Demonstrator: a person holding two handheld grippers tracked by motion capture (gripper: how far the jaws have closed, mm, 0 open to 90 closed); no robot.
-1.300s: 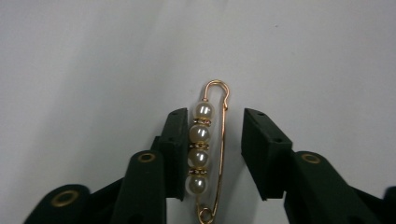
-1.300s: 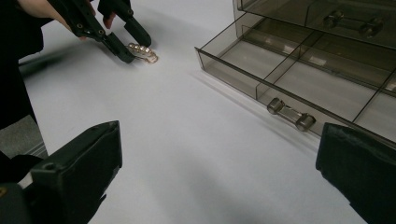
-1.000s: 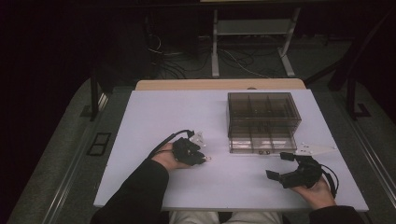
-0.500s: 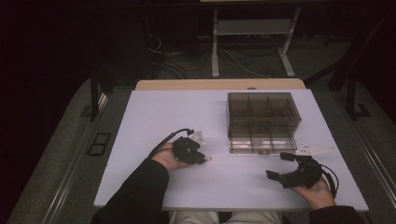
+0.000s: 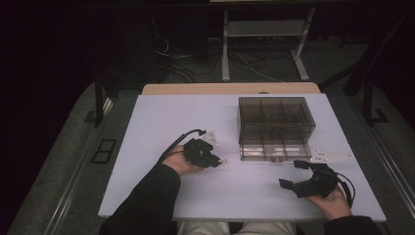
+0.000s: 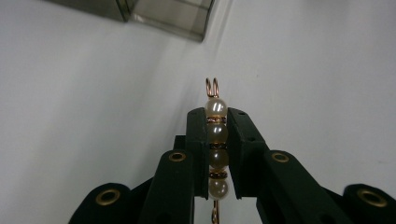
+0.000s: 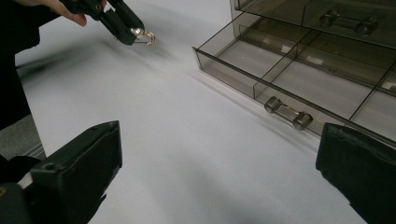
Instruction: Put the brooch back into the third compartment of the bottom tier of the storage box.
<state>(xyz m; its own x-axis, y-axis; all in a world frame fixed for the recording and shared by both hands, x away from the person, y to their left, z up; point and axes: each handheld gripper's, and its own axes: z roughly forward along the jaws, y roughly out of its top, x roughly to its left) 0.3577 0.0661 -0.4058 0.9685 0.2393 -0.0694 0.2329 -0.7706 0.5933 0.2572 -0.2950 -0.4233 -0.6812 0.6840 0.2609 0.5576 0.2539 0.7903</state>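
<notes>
Pearl clip pinched in my left tool, drawer box open beside it.

My left tool point(image 6: 217, 154) is pressed onto a pearl hair clip point(image 6: 216, 140), held just above the white counter point(image 5: 161, 122), near the smoky plastic drawer box point(image 5: 276, 125). The clip's long axis runs along my jaws, its copper wire loops pointing forward past the tips. I judge it light, stiff and fragile: round pearls could slip, thin wire could bend, so gripping the bead row across its sides with gentle pressure seems right. The bottom drawer point(image 7: 299, 88) stands pulled out, its compartments bare. My right tool point(image 7: 219, 163) is spread wide, holding nothing, facing the drawer handle point(image 7: 288, 113).
</notes>
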